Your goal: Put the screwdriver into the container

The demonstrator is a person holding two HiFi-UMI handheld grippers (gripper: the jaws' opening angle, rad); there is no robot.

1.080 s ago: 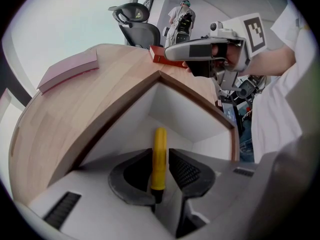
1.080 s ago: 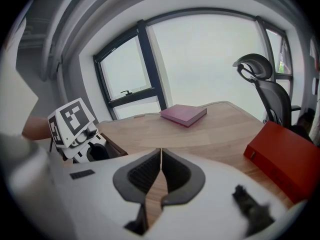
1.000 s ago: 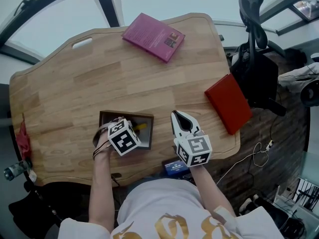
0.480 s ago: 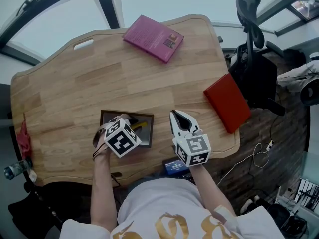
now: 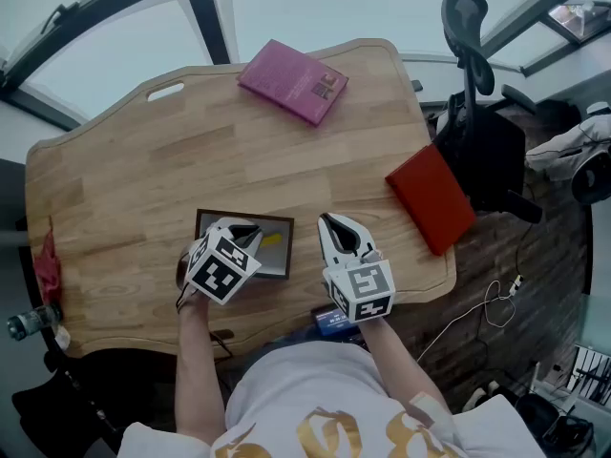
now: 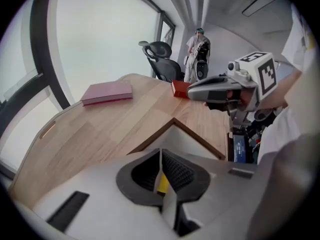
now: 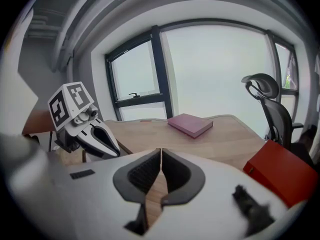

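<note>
A yellow-handled screwdriver (image 5: 272,239) lies inside the shallow brown-rimmed container (image 5: 243,217) near the table's front edge. My left gripper (image 5: 244,233) hangs over the container's left half, its jaws shut, just left of the handle. In the left gripper view the gripper (image 6: 160,164) shows a sliver of yellow (image 6: 162,182) through the slit under its closed pads, with the container's corner (image 6: 200,136) beyond. My right gripper (image 5: 336,227) hovers to the right of the container, shut and empty; its own view (image 7: 161,171) shows only wood between the jaws.
A pink book (image 5: 292,80) lies at the table's far edge and a red book (image 5: 430,197) at the right edge. A black office chair (image 5: 473,113) stands past the right side. A blue object (image 5: 334,321) sits under the front edge.
My left gripper has drawn back toward the person and slightly left, uncovering more of the yellow handle in the container. The right gripper has barely shifted.
</note>
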